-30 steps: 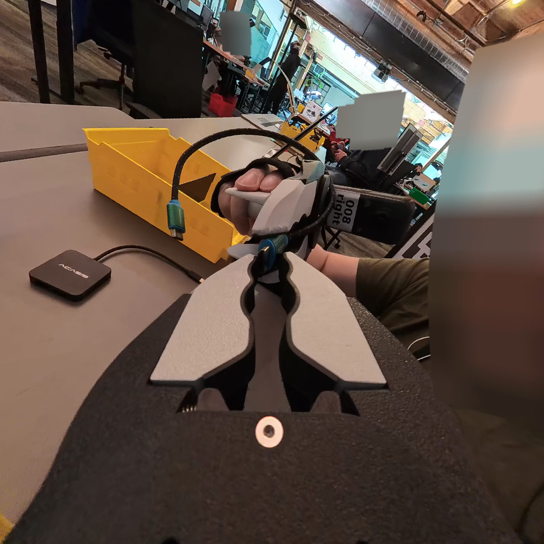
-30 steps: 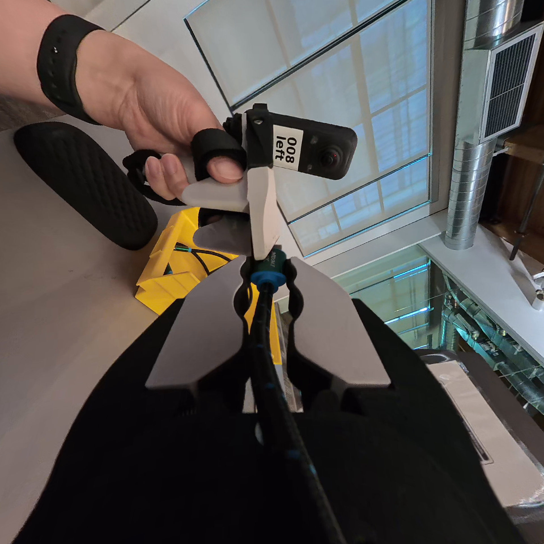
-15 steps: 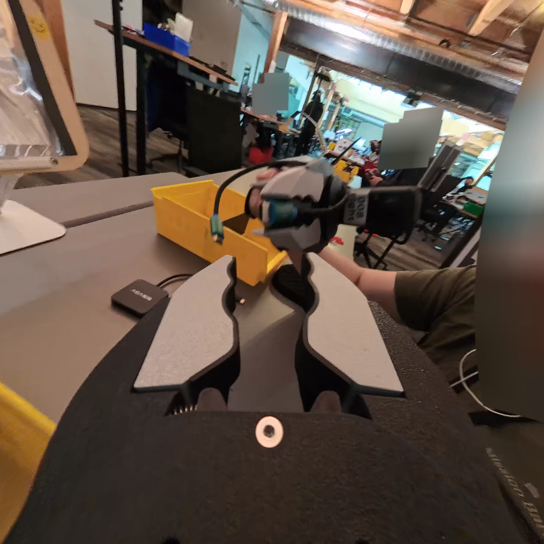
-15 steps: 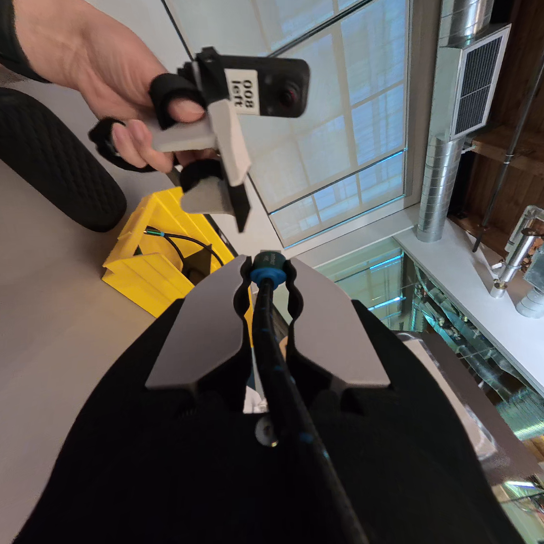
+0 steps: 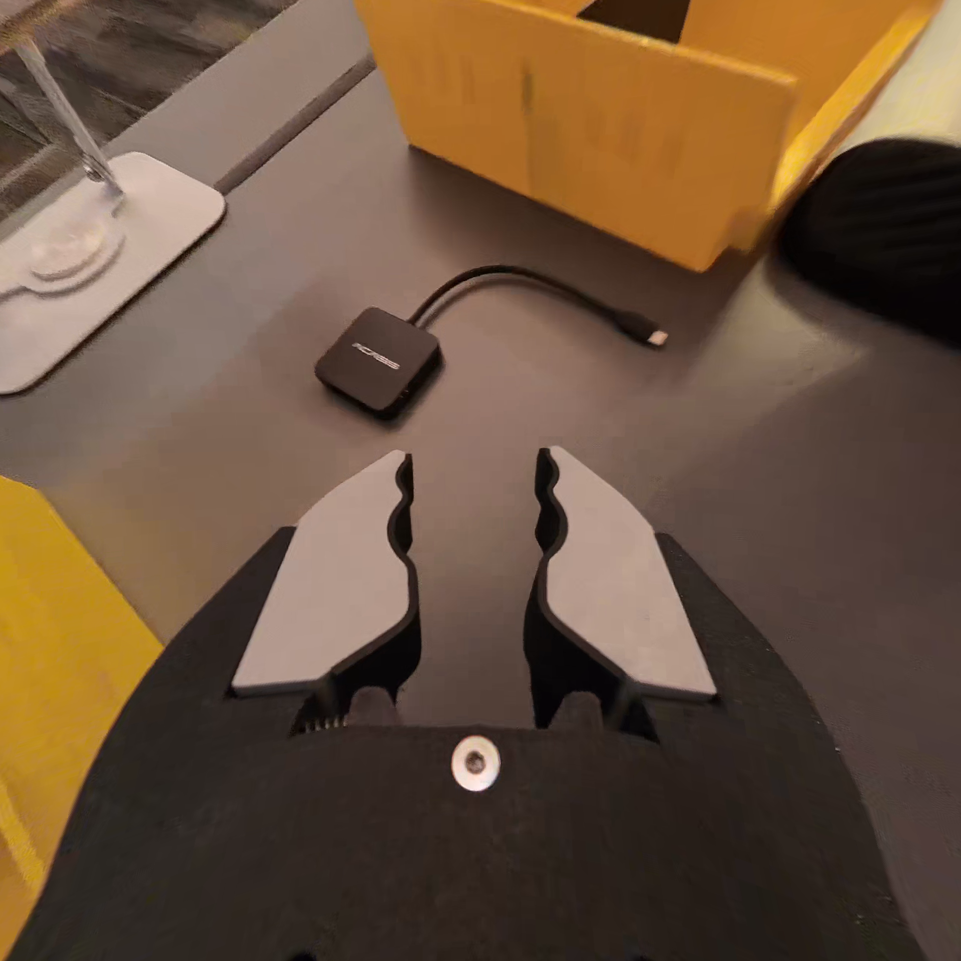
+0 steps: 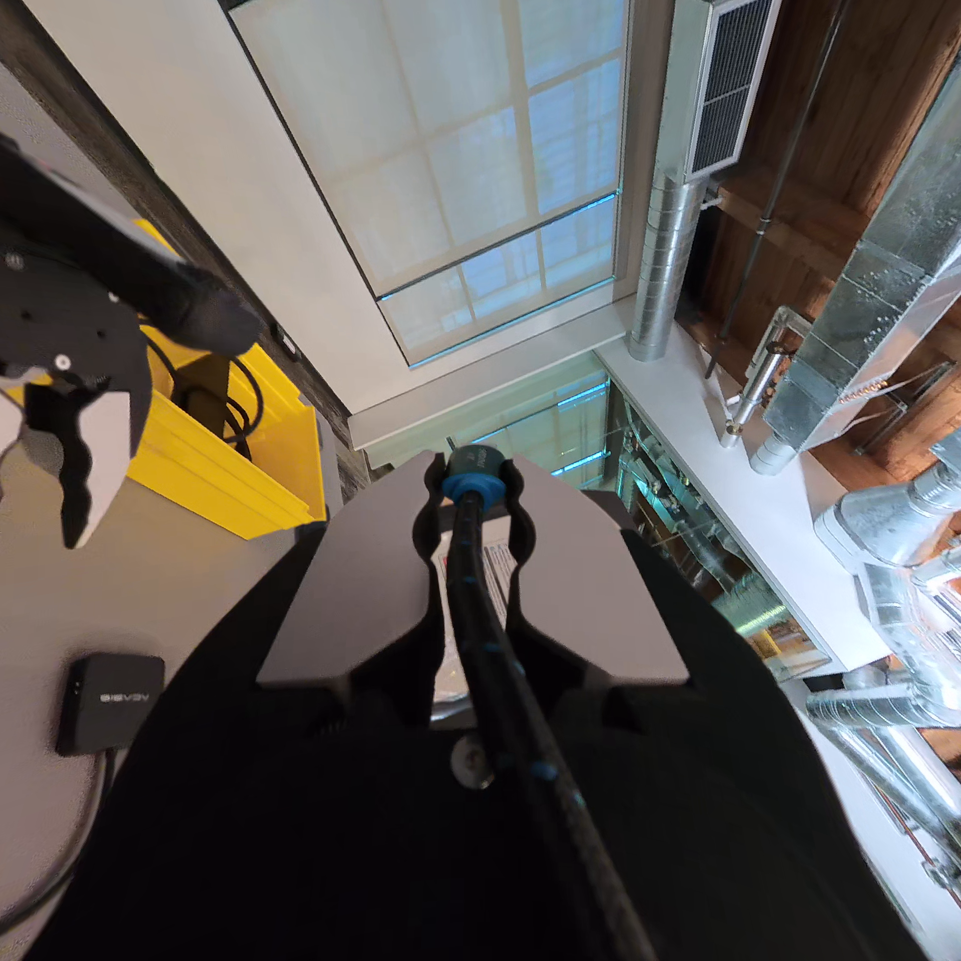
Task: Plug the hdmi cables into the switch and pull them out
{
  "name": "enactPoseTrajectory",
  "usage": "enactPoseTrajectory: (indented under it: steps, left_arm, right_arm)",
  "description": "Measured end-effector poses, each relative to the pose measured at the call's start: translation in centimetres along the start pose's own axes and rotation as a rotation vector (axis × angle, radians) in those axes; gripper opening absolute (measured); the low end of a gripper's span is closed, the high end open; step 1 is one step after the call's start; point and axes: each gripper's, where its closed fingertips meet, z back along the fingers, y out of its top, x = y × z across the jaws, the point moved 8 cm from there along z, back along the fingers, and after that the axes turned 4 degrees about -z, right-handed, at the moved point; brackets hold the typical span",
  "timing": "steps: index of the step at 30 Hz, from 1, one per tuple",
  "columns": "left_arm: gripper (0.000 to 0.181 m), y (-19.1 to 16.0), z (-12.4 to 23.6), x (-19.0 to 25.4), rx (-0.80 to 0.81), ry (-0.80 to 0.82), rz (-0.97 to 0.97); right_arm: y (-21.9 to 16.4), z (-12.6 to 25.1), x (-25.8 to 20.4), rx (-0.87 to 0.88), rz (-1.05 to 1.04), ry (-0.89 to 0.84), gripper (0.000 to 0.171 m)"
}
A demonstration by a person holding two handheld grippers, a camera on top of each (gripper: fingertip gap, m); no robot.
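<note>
Black and square, the switch (image 5: pixel 378 364) lies flat on the grey tabletop (image 5: pixel 676 468), well in from any edge that shows, with its own short lead (image 5: pixel 525 291) curling away to a loose plug just short of the yellow bin (image 5: pixel 598 130). Nothing is plugged into the faces of the switch that can be seen. The left hand-held gripper (image 5: pixel 472 457) hangs above the tabletop near the switch, its jaws spread wide and empty, pointed toward it.

The right hand-held gripper (image 6: pixel 472 463) is clamped on the hdmi cable (image 6: pixel 476 572) at the blue collar behind its dark plug, which pokes out past the fingertips; the braided cord runs back over the body of the tool. This gripper points upward, at windows and ceiling ducts, so the plug is well apart from the switch, which shows at the lower left of that view. Another dark cable sits coiled in a second yellow bin (image 6: pixel 218 468) there.

By my reading, the task is at an early stage: one cable is in hand, no insertion is made, and steadying the switch, plugging in and pulling out all remain.
</note>
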Motion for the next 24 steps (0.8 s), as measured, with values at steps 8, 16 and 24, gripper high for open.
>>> enactPoseTrajectory:
  steps: [8, 16, 24]
  left_arm:
    - [0.056, 4.7, -7.5, -6.8, -0.206, -0.168, -0.162]
    - [0.057, 3.9, -13.6, -7.9, -0.48, -0.337, -0.109]
    - [0.078, 3.6, -13.1, -7.9, -0.481, -0.196, -0.228]
  right_arm:
    - [-0.5, 3.0, 2.9, -0.009, -0.015, -0.053, 0.022]
    - [-0.7, 4.3, 4.1, -0.019, -0.013, -0.107, 0.022]
    - [-0.8, 4.9, 4.7, -0.003, -0.033, -0.125, 0.022]
